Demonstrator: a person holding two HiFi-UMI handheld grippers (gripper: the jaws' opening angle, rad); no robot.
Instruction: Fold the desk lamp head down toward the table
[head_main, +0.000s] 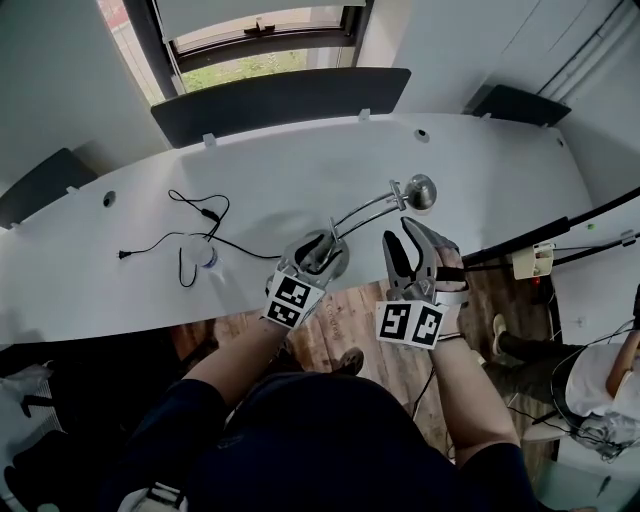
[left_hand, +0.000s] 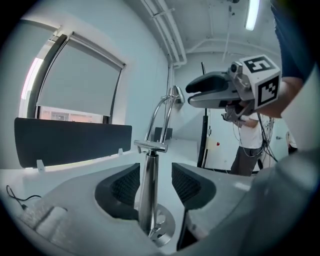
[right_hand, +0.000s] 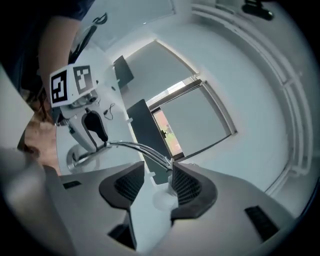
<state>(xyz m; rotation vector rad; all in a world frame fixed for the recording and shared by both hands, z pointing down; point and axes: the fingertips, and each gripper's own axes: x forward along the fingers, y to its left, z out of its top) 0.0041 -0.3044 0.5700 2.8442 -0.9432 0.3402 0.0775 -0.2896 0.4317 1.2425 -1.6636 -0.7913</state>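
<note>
A chrome desk lamp stands near the front edge of the white table (head_main: 480, 160). Its round base (head_main: 338, 266) carries an upright post (left_hand: 146, 190), and its thin double arm (head_main: 365, 210) reaches right to the small round head (head_main: 420, 190). My left gripper (head_main: 318, 250) is open, its jaws on either side of the post just above the base (left_hand: 162, 232). My right gripper (head_main: 405, 238) is open too, just in front of the head. In the right gripper view the arm (right_hand: 135, 147) ends at the pale head (right_hand: 162, 197), which lies between the pads without being squeezed.
A black cable with a plug (head_main: 190, 235) and a small white piece (head_main: 207, 257) lie on the table to the left. Dark partition panels (head_main: 280, 100) line the far edge below a window. A power strip (head_main: 530, 262) and a seated person (head_main: 610, 380) are at right.
</note>
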